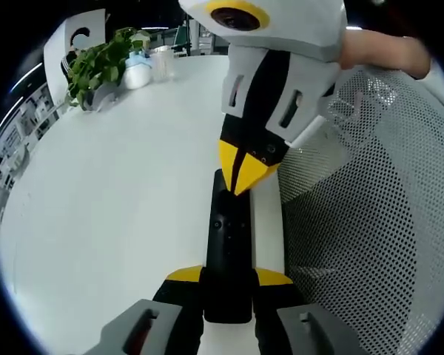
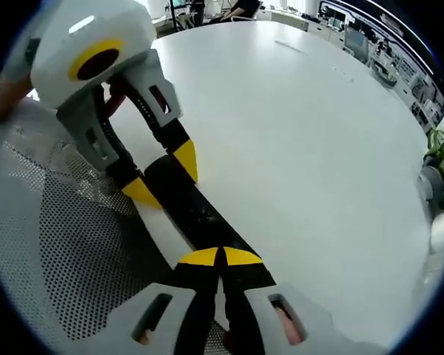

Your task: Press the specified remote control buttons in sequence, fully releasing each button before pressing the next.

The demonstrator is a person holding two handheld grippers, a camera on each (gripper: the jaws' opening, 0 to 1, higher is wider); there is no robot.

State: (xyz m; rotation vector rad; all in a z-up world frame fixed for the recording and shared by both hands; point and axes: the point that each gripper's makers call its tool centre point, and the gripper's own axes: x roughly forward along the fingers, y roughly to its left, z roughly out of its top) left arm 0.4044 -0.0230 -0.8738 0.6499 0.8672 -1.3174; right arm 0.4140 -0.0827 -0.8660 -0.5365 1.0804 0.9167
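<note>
No lettering, label, brand, number or sign can be read on anything here.

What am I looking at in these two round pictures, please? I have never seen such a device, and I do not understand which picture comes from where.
A person holds one two-jaw gripper in each hand, and a fisheye camera rides on each.

In the left gripper view, the left gripper rises from the bottom, its yellow-tipped jaws clamped on the near end of a black remote control. The right gripper comes in from above, jaws closed to one point on the remote's buttons.

The right gripper view shows the same scene from the opposite side.

The remote lies at the edge of a white table. A mesh chair stands beside it, a potted plant farther away.
</note>
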